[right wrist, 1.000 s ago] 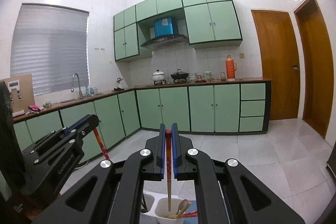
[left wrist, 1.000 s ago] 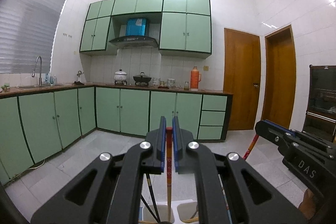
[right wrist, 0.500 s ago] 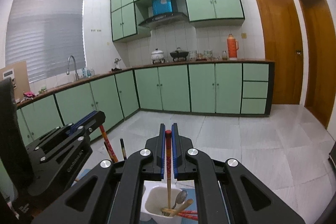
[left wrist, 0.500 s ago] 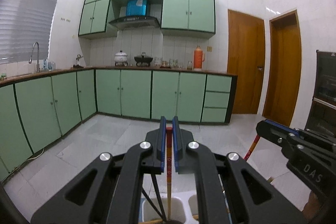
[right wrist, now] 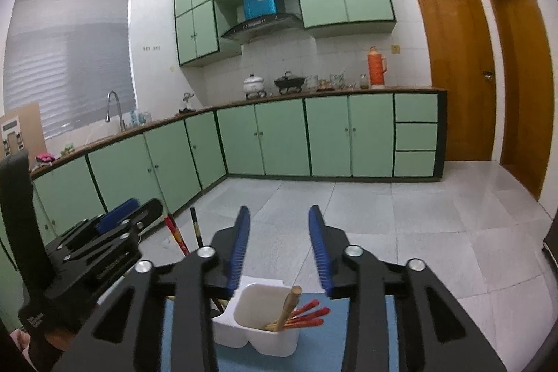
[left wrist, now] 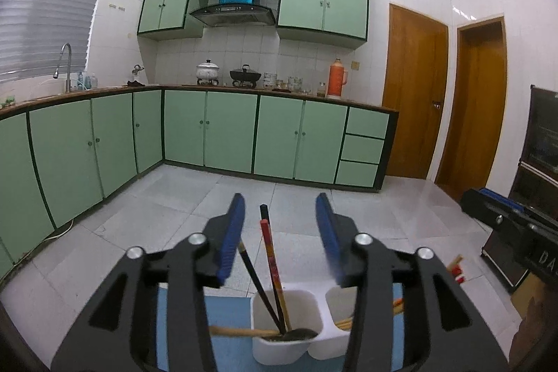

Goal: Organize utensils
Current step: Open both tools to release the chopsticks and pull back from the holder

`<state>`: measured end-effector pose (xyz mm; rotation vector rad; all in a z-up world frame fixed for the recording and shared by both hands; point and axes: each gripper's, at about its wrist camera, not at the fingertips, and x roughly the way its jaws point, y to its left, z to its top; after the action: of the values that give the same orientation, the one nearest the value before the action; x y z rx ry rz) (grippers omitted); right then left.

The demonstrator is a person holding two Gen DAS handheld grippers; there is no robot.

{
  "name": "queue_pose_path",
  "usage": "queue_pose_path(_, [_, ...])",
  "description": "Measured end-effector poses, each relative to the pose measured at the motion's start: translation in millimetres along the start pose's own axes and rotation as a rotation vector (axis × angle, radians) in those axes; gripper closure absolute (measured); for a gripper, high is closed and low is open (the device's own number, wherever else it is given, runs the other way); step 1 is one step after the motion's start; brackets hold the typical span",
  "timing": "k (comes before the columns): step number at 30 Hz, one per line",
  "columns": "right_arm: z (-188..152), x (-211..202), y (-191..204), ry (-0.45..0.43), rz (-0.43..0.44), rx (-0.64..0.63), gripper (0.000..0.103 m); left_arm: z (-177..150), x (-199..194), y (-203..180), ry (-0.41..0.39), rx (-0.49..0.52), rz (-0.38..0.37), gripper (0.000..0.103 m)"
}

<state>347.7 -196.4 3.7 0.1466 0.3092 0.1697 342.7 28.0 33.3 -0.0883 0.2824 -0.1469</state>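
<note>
Both claws opening above utensil holder (left wrist: pixel 289 346)

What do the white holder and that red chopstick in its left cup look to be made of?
White holder: likely plastic; smooth, matte, with thin moulded walls and rounded corners. Red chopstick: probably lacquered wood or bamboo; glossy red coat with a printed pattern, though the core is not visible.

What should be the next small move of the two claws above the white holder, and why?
Probably lift both claws straight up and clear. The left claw is opening around the red chopstick, which already stands in the white holder without touching the pads. The right claw is opening too, with nothing between its pads; chopsticks lie in the compartment below.
</note>
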Motion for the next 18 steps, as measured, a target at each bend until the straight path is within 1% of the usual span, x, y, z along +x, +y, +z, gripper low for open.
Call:
queue_pose_path(3, [0, -20, -3, -0.026, -0.006, 0.016, 0.051, 1, -20, 1, -0.013, -0.005, -0.002, 0.044])
queue_pose_path(4, [0, -25, -3, -0.03, -0.008, 0.018, 0.05, 0, -27, 1, -0.017, -0.004, 0.0, 0.037])
queue_pose_path(5, [-1, -33, -3, -0.036, -0.016, 0.022, 0.045, -2, -38, 1, -0.02, -0.004, -0.003, 0.031])
queue_pose_path(6, [-4, -41, -4, -0.041, -0.02, 0.027, 0.041, -4, -43, -1, -0.02, -0.005, -0.007, 0.029])
queue_pose_path(11, [-21, -72, -6, -0.02, -0.035, 0.042, 0.032, -21, -81, -4, 0.0, 0.005, -0.014, 0.016])
queue_pose_path(15, [-39, -94, -9, 0.012, -0.048, 0.058, 0.026, -34, -107, -5, 0.028, 0.008, -0.012, 0.012])
queue_pose_path(18, [-49, -110, -12, 0.041, -0.053, 0.071, 0.022, -42, -125, -3, 0.045, 0.011, 0.008, 0.008])
